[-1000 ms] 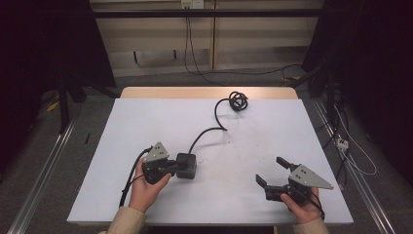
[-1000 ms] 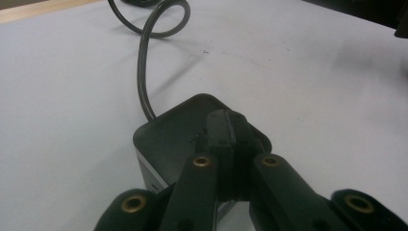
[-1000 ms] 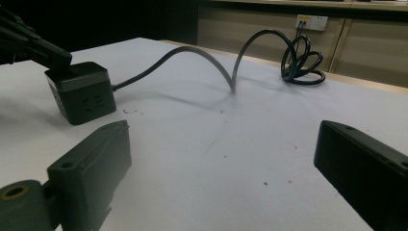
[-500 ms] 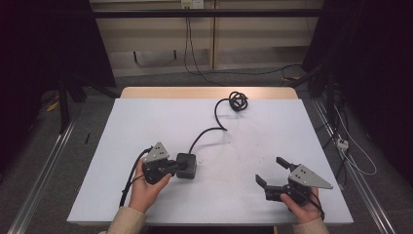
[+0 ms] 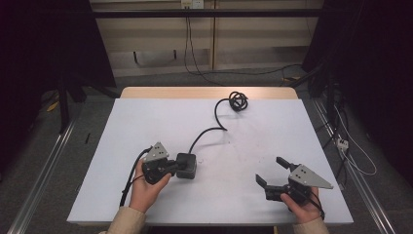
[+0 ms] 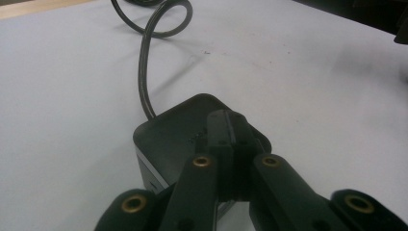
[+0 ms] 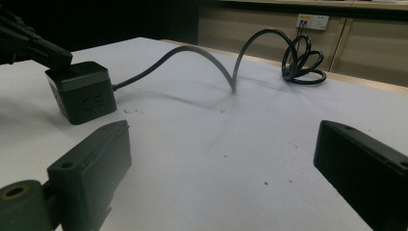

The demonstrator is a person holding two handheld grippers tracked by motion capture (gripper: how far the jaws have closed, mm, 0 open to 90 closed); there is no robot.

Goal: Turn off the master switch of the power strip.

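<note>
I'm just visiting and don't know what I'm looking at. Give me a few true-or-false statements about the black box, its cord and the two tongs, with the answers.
1. The left tongs rest closed on top of the black cube-shaped power adapter. True.
2. The right tongs grip the cord. False: they are open and hold nothing, away from the adapter.
3. The black cord runs from the adapter to a coil near the table's far edge. True.
4. The adapter is lifted off the white table. False: it sits on the table.
5. The cord lies flat all along. False: the right gripper view shows it arching up.
</note>
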